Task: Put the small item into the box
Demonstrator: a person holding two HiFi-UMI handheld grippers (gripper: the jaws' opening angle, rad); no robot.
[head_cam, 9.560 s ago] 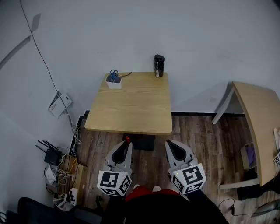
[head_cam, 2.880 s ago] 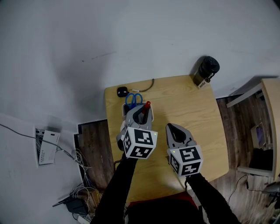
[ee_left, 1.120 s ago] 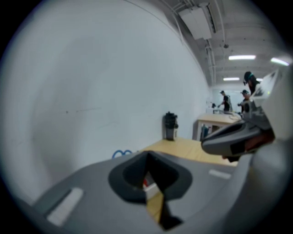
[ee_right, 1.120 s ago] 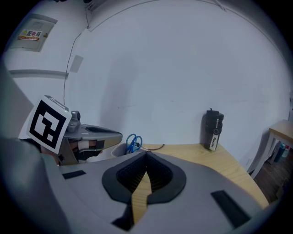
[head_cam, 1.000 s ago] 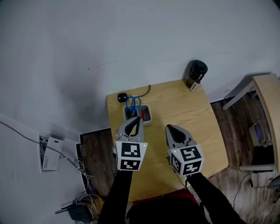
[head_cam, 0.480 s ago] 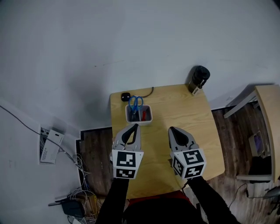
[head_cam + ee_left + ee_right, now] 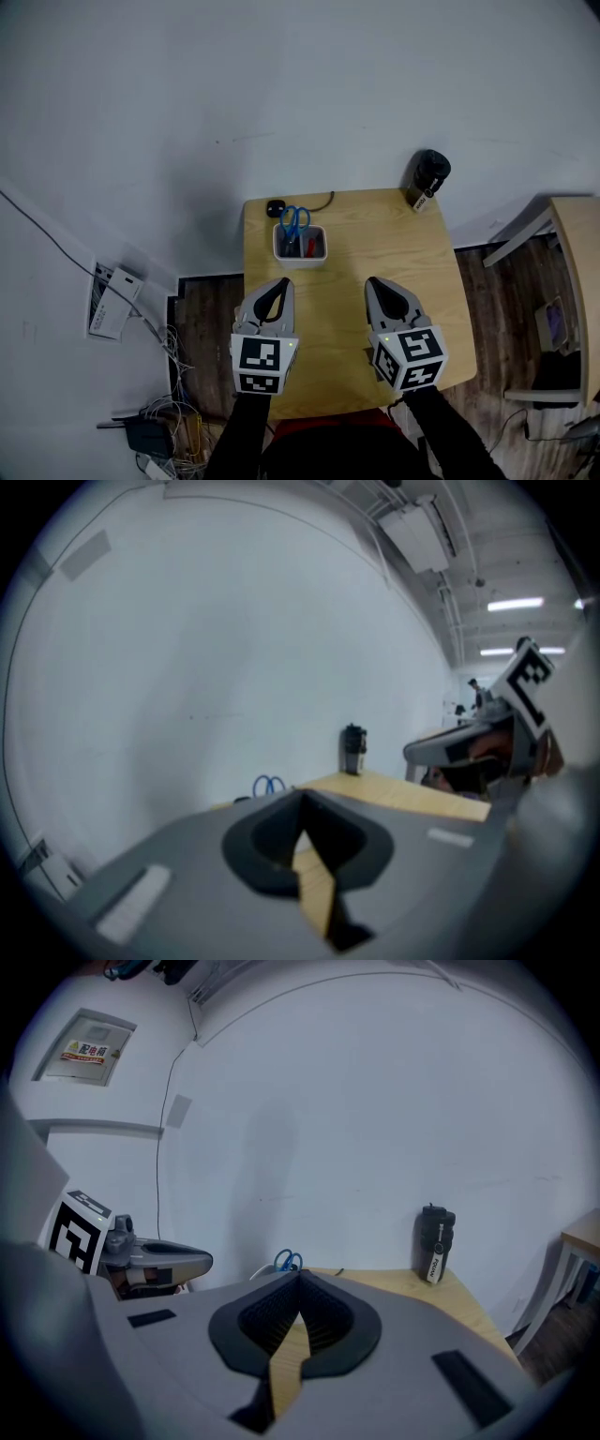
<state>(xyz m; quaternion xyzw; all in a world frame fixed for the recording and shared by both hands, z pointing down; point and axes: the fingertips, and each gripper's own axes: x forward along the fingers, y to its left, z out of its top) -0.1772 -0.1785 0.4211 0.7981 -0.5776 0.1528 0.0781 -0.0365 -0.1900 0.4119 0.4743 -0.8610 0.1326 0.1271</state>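
A white box [image 7: 300, 246] stands on the wooden table [image 7: 412, 272] near its far left side. Blue-handled scissors [image 7: 294, 221] and a small red item [image 7: 310, 247] stand inside it. My left gripper [image 7: 284, 282] hovers just short of the box, shut, with nothing in it. Level with it to the right, my right gripper [image 7: 372, 283] is shut and empty too. In the left gripper view the scissors [image 7: 268, 785] peek over the closed jaws. The right gripper view shows the scissors [image 7: 288, 1260] beyond its jaws and the left gripper [image 7: 159, 1262] at the left.
A black bottle [image 7: 429, 178] stands at the table's far right corner, close to the wall. A small black plug with a cable [image 7: 275, 207] lies behind the box. A second table [image 7: 574, 272] is at the right. Cables and devices [image 7: 150, 436] sit on the floor at the left.
The left gripper carried the red item to the box and let it go there. It has since drawn back toward the person, shut and empty. The right gripper stayed shut.
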